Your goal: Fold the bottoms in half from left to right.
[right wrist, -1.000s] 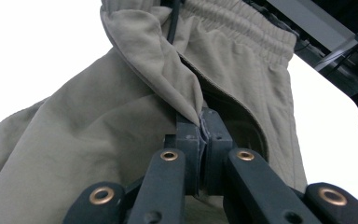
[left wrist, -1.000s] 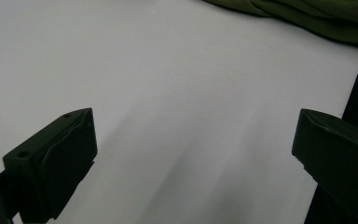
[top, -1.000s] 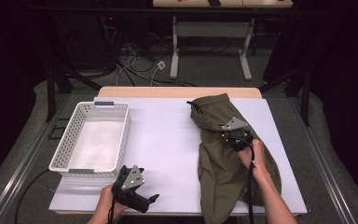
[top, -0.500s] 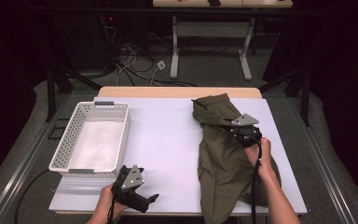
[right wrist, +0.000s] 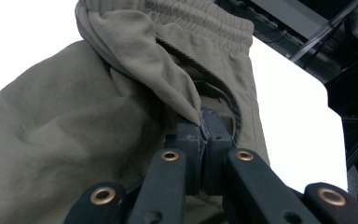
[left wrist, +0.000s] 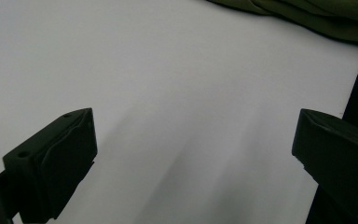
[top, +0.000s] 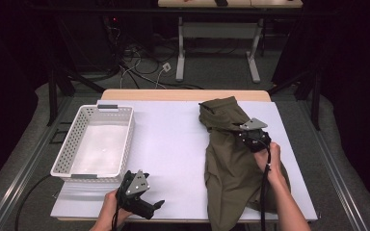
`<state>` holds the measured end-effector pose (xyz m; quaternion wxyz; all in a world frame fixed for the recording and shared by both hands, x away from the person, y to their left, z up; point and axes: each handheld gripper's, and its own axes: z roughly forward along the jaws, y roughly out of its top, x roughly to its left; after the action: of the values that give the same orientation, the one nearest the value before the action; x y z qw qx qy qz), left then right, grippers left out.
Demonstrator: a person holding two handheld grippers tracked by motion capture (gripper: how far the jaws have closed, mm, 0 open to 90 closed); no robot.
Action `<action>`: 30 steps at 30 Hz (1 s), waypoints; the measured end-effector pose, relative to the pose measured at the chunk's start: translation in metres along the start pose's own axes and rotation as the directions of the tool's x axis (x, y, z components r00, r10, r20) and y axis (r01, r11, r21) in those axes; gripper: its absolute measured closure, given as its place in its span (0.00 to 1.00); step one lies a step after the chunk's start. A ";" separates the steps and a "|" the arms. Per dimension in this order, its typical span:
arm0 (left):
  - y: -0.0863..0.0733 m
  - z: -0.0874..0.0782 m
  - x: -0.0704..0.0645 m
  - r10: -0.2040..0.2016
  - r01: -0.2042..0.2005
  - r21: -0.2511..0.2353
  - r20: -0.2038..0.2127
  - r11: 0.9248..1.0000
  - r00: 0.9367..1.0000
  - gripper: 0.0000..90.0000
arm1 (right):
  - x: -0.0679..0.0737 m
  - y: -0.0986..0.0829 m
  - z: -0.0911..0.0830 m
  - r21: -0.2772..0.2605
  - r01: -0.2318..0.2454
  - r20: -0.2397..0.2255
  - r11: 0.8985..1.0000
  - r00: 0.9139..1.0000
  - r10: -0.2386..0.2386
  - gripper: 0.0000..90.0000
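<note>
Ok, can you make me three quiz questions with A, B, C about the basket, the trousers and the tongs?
1. Where does the white basket sit on the table?
A. the left side
B. the right side
C. on the trousers

2. What colour are the trousers?
A. red
B. olive green
C. blue

3. What are the right tongs doing?
A. hanging wide open
B. pinching the trousers' cloth
C. holding the basket

Answers:
1 A, the high view shows the basket at the table's left.
2 B, the cloth is olive green in both the high view and the right gripper view.
3 B, the right gripper view shows the jaws shut on a fold of cloth.
</note>
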<state>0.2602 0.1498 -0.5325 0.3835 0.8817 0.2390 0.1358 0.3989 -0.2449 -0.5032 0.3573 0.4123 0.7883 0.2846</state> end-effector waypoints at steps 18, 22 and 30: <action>0.000 0.000 0.000 0.001 -0.001 0.000 -0.002 1.000 1.000 0.00 | -0.011 0.009 -0.004 -0.023 -0.018 0.026 1.000 0.999 0.018 0.99; 0.000 0.000 0.000 -0.003 0.003 0.001 -0.002 1.000 1.000 0.00 | -0.023 0.015 -0.005 -0.014 -0.030 0.058 0.999 0.998 0.030 0.99; 0.000 0.001 0.000 0.001 -0.001 0.002 -0.001 1.000 1.000 0.00 | -0.039 -0.014 0.033 0.154 -0.104 0.031 0.983 0.994 0.100 0.98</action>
<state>0.2601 0.1491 -0.5327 0.3824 0.8821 0.2389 0.1361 0.4346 -0.2797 -0.5199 0.3182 0.4821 0.7817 0.2352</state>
